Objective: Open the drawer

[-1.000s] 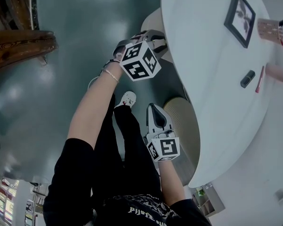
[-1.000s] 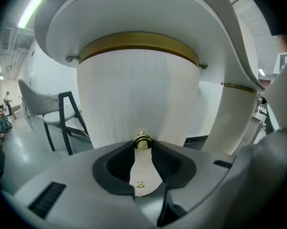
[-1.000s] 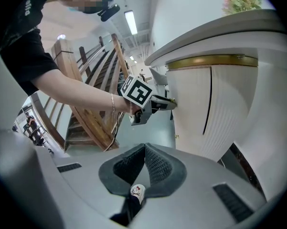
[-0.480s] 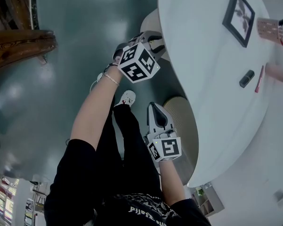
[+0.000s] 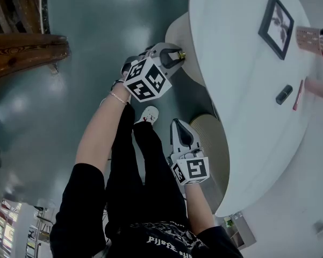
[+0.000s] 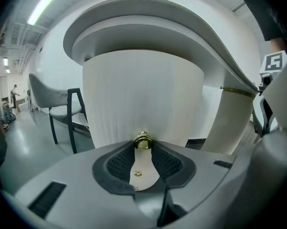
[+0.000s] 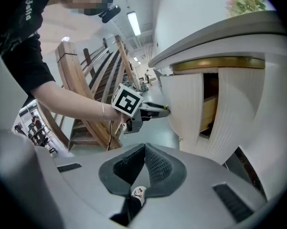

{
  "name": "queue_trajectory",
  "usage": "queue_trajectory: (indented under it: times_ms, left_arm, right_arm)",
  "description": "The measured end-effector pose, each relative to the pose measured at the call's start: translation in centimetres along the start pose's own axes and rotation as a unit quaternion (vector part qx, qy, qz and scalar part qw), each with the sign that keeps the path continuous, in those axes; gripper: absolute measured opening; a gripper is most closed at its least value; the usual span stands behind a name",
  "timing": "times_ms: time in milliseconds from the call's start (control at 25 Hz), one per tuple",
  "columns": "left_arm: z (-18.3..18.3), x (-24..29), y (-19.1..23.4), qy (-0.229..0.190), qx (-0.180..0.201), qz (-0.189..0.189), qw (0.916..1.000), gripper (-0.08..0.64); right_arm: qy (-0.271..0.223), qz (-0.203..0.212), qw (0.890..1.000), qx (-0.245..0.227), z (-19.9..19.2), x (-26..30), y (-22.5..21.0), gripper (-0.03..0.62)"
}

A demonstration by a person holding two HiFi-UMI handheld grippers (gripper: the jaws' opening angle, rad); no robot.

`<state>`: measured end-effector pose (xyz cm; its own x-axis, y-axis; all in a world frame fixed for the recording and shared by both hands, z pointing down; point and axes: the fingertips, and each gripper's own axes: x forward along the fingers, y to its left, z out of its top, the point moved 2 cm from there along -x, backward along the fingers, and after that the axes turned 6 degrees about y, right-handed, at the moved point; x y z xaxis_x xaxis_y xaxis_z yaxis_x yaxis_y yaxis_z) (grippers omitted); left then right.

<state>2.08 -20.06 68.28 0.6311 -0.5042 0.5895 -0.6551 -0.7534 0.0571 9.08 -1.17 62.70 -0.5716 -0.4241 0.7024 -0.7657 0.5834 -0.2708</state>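
Left hand-held gripper tight on knob

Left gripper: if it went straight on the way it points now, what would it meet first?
The left gripper grips the knob, so nothing lies between them. Going straight on would push the knob against the ribbed drawer front right behind it.

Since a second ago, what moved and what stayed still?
The left hand-held gripper, clamped on the small round brass knob, moved away from the white oval table. It drew the ribbed white curved drawer front further out. The right hand-held gripper stayed where it was, jaws together and empty. The black picture frame on the table did not shift.
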Motion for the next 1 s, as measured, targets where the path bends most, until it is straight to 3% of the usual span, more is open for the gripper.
queue_trajectory:
  times_ms: [360,1000]
  left_arm:
    - [-0.9,-1.4,0.0,0.013,-0.002,0.008,0.9999,0.124]
    - [-2.3,-3.7,-0.3,0.058,-0.023,0.004,0.9980,0.124]
  right_arm:
    - [-0.012,0.007,1.000,0.001,0.9,0.5,2.1,0.026]
    - [-0.037,-0.032,0.998,0.037,3.4,-1.0,2.7,0.026]
